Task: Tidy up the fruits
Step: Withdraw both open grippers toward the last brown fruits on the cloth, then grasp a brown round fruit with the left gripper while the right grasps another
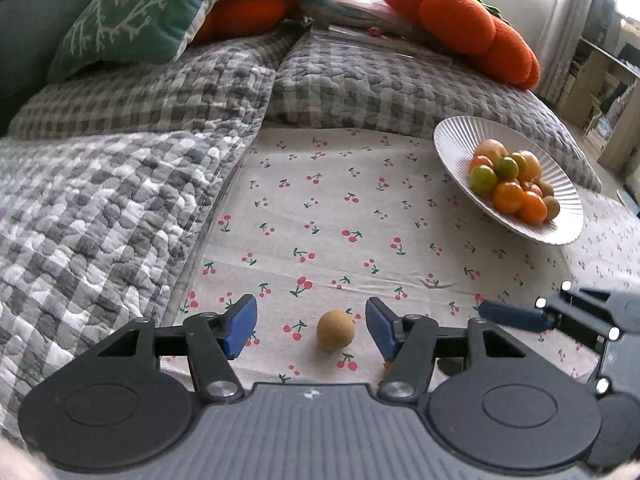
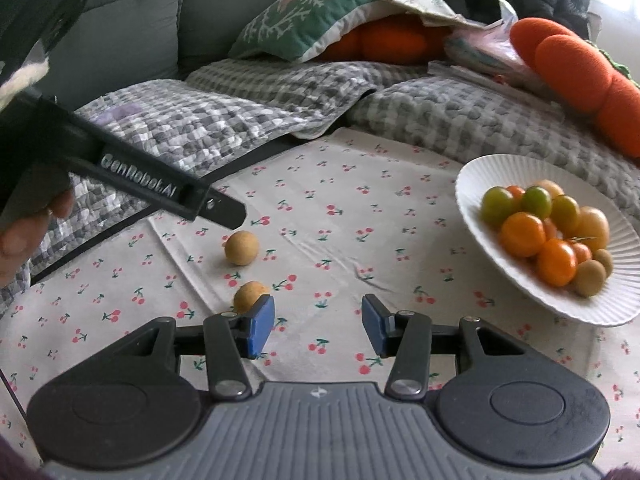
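Observation:
A small tan round fruit [image 1: 335,329] lies on the cherry-print cloth between the open blue pads of my left gripper [image 1: 311,326], untouched. In the right wrist view this fruit [image 2: 241,247] lies under the left gripper's body [image 2: 168,190]. A second tan fruit [image 2: 250,296] lies just beyond the left pad of my open, empty right gripper [image 2: 318,326]. A white ribbed plate [image 1: 452,140] at the right holds several orange, green and tan fruits [image 1: 510,184]; it also shows in the right wrist view [image 2: 472,184]. The right gripper [image 1: 516,316] shows at the left view's right edge.
The cherry-print cloth [image 1: 340,208] covers the surface. Grey checked quilts [image 1: 120,200] border it on the left and behind. A green pillow [image 1: 140,12] and orange plush cushions [image 1: 460,16] lie at the back. A shelf [image 1: 600,80] stands far right.

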`<move>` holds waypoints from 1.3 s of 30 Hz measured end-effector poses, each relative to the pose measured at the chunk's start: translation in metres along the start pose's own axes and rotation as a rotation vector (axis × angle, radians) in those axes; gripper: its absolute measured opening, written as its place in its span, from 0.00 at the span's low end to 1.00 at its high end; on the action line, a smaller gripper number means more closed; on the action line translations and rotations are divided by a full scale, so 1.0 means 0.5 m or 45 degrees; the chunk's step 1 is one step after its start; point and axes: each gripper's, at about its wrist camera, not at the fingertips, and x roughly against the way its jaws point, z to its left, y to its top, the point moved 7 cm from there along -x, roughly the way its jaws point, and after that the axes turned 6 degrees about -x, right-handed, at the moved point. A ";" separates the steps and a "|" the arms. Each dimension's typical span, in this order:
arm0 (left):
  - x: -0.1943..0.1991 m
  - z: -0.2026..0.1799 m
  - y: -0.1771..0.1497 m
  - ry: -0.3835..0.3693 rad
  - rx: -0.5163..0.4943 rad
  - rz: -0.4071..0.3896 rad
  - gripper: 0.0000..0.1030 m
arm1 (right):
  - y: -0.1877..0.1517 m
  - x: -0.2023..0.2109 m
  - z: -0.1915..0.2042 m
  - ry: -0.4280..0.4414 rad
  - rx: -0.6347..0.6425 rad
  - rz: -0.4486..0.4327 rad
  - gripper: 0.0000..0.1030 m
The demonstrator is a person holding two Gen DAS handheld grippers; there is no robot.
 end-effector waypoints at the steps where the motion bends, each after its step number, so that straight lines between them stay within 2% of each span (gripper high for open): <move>1: -0.002 0.003 0.000 -0.007 0.017 0.009 0.57 | -0.002 -0.003 0.003 0.008 -0.005 0.008 0.43; 10: -0.038 0.004 -0.020 -0.094 0.132 0.096 0.60 | -0.004 -0.017 0.020 0.033 -0.010 0.018 0.42; 15: -0.061 0.008 -0.027 -0.093 0.165 0.113 0.59 | -0.004 -0.018 0.033 0.054 0.015 0.012 0.41; 18: -0.068 0.009 -0.028 -0.103 0.175 0.112 0.50 | -0.003 -0.023 0.038 0.064 0.016 0.019 0.41; 20: -0.071 0.006 -0.028 -0.104 0.163 0.105 0.39 | -0.001 -0.027 0.041 0.074 0.012 0.023 0.41; 24: -0.075 -0.007 -0.025 -0.108 0.116 0.081 0.24 | 0.000 -0.034 0.054 0.088 0.026 0.034 0.38; 25: -0.076 -0.010 -0.024 -0.119 0.106 0.080 0.16 | -0.002 -0.038 0.057 0.091 0.031 0.048 0.37; 30: -0.072 -0.019 -0.026 -0.107 0.057 0.086 0.16 | -0.012 -0.046 0.064 0.092 0.066 0.080 0.23; 39: -0.066 -0.013 -0.026 -0.096 0.071 0.103 0.16 | -0.009 -0.043 0.060 0.078 0.082 0.071 0.22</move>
